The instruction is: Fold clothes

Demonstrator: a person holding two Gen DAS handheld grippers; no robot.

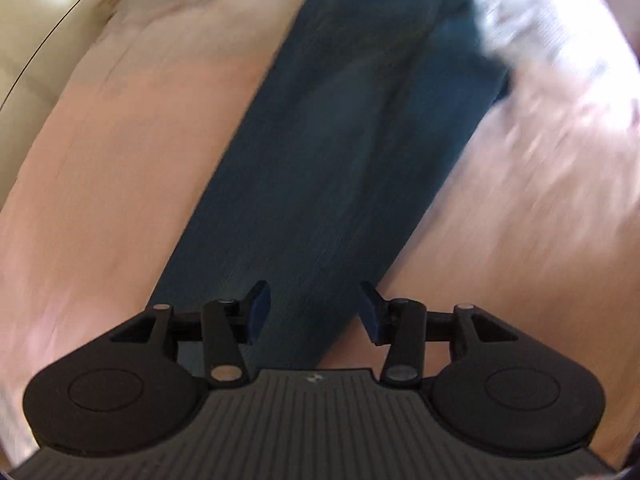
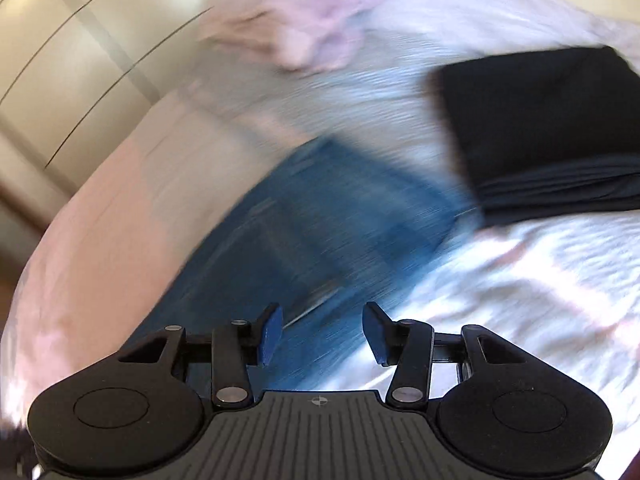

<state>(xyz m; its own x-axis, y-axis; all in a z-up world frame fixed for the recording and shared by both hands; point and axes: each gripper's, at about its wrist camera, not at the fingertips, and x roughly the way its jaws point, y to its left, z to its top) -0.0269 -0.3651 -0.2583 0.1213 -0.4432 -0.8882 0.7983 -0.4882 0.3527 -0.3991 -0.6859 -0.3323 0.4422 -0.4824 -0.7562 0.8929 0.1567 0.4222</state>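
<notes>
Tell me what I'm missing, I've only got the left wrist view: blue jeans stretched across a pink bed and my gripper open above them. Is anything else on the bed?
Observer: Yes. The right wrist view shows a folded black garment lying past the far end of the jeans.
Operator: Does it touch the jeans?
Observer: Its near corner appears to meet or overlap them; blur prevents certainty.
Operator: Is the right gripper holding anything?
Observer: No. The right gripper is open, nothing between its pads, hanging over the jeans' near part.
Operator: Any other clothes?
Observer: A crumpled pale pink cloth lies further back on the bed.
</notes>
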